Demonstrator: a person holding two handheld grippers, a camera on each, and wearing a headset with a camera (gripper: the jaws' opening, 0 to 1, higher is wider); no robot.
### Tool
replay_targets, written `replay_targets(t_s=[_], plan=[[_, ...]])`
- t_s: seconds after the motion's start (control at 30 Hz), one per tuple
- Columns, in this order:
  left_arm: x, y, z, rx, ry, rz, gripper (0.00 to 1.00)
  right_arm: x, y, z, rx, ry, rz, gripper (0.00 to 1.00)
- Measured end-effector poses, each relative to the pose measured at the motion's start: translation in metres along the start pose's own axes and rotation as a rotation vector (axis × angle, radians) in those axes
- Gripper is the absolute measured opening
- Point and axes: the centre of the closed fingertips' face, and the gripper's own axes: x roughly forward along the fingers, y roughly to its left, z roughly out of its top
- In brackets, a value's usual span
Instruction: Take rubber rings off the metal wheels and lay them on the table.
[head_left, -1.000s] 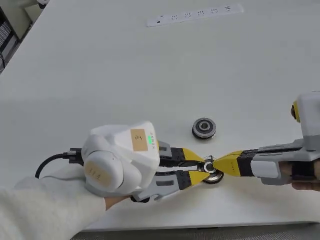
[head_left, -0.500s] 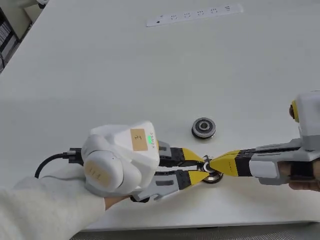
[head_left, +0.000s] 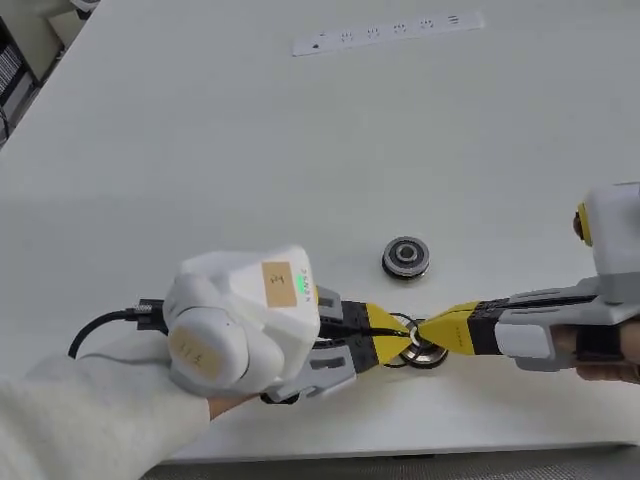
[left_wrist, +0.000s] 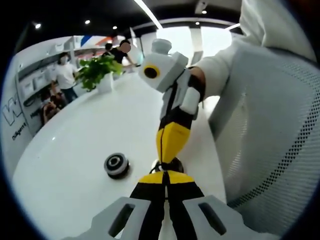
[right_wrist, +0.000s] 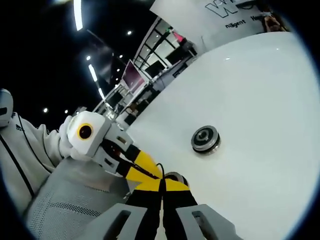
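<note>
Head view: white table (head_left: 200, 150); left gripper (head_left: 392, 343) comes in from lower left, its bulky white body held by a hand in a light sleeve (head_left: 70, 420); right gripper (head_left: 428, 330) comes in from the right edge; the yellow tips of both meet nose to nose in lower centre of the frame. Worked metal wheel (head_left: 430, 354) lies flat on the table right under that meeting point, partly covered by the right tips. A thin black rubber ring (head_left: 398, 321) shows as a loose loop off the wheel's left side, around the left tips. Left jaws are closed together; cannot tell whether they pinch the ring or it just loops round them. Right jaws are also pressed together at the wheel's top edge; what they pinch is hidden by the tips.

Second metal wheel (head_left: 406, 256), dark band on its rim, sits flat just above the grippers, apart from both; white power strip (head_left: 390, 30) lies at the top of the frame, well apart.

Left gripper view: own jaws rise closed from the bottom, right gripper comes down from the top to touch them; second wheel at lower left; potted plant (left_wrist: 97, 72) upper left.

Right gripper view: own jaws closed at bottom centre, worked wheel just right of the tips; second wheel right of centre.
</note>
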Motion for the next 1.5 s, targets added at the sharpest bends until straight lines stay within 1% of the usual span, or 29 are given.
replay_targets(t_s=[0.13,0.27,0.3,0.33,0.43,0.53,0.57,0.63,0.73,0.83,0.9,0.93,1.0,1.03,1.07,1.1,1.13,1.17,1.23,1.27,1.3,1.33,1.4,1.43,1.5], plan=[[0.0,0.0,-0.001,0.003,-0.001,0.002,0.01,-0.002,-0.002,0.003,0.001,-0.015,-0.009,0.0],[0.0,-0.001,0.0,0.018,0.005,0.006,0.02,-0.004,-0.003,0.003,0.007,-0.016,-0.019,0.0],[0.0,0.0,-0.001,0.006,0.01,0.007,0.02,-0.004,-0.004,0.003,0.006,-0.014,-0.023,0.0],[0.0,0.001,-0.001,0.0,0.012,0.012,0.04,-0.004,-0.004,0.003,0.004,-0.012,-0.026,0.0],[-0.004,0.001,0.002,0.011,0.006,0.005,0.15,-0.007,-0.005,0.004,0.003,-0.017,-0.033,0.0],[-0.007,0.002,0.01,-0.002,-0.021,0.005,0.17,-0.009,-0.005,0.003,0.012,-0.016,-0.037,0.0],[-0.008,0.0,0.015,-0.013,-0.038,-0.004,0.18,-0.01,-0.005,0.003,0.01,-0.014,-0.039,0.0],[-0.012,-0.001,0.024,-0.014,-0.073,-0.018,0.24,-0.013,-0.005,0.003,0.007,-0.018,-0.045,0.0],[-0.019,0.0,0.032,-0.009,-0.088,-0.017,0.35,-0.018,-0.004,0.005,0.011,-0.027,-0.051,0.0],[-0.026,0.003,0.04,-0.008,-0.097,-0.016,0.42,-0.025,-0.003,0.004,0.011,-0.03,-0.058,0.0],[-0.031,0.005,0.043,-0.002,-0.095,-0.015,0.47,-0.029,-0.002,0.002,0.01,-0.033,-0.065,0.0],[-0.036,0.008,0.044,0.004,-0.088,-0.002,0.5,-0.03,-0.002,0.002,0.012,-0.034,-0.068,0.0],[-0.042,0.012,0.046,-0.011,-0.084,0.005,0.55,-0.035,-0.001,0.001,0.014,-0.044,-0.076,0.0],[-0.046,0.014,0.047,-0.016,-0.086,0.011,0.58,-0.037,0.0,0.001,0.018,-0.05,-0.077,0.0],[-0.052,0.017,0.051,-0.018,-0.097,0.028,0.6,-0.039,0.0,0.001,0.023,-0.057,-0.079,0.0],[-0.058,0.019,0.053,-0.021,-0.096,0.034,0.62,-0.041,0.001,0.001,0.022,-0.06,-0.083,0.0],[-0.061,0.02,0.053,-0.022,-0.095,0.037,0.65,-0.043,0.001,0.002,0.021,-0.064,-0.089,0.0],[-0.067,0.022,0.054,-0.021,-0.093,0.051,0.68,-0.045,0.002,0.002,0.022,-0.067,-0.091,0.0],[-0.078,0.024,0.055,-0.024,-0.099,0.059,0.71,-0.049,0.003,0.004,0.019,-0.075,-0.097,0.0],[-0.083,0.028,0.056,-0.035,-0.108,0.082,0.72,-0.052,0.004,0.005,0.016,-0.079,-0.102,0.0],[-0.091,0.03,0.056,-0.045,-0.116,0.101,0.74,-0.053,0.004,0.006,0.013,-0.083,-0.106,0.0],[-0.095,0.031,0.056,-0.049,-0.117,0.106,0.76,-0.055,0.005,0.007,0.01,-0.087,-0.11,0.0],[-0.105,0.031,0.052,-0.06,-0.102,0.116,0.81,-0.058,0.005,0.01,0.007,-0.098,-0.115,0.0],[-0.111,0.031,0.048,-0.05,-0.089,0.129,0.82,-0.06,0.005,0.011,0.007,-0.104,-0.116,0.0],[-0.119,0.032,0.045,-0.033,-0.085,0.146,0.82,-0.062,0.005,0.014,-0.002,-0.11,-0.126,0.0]])
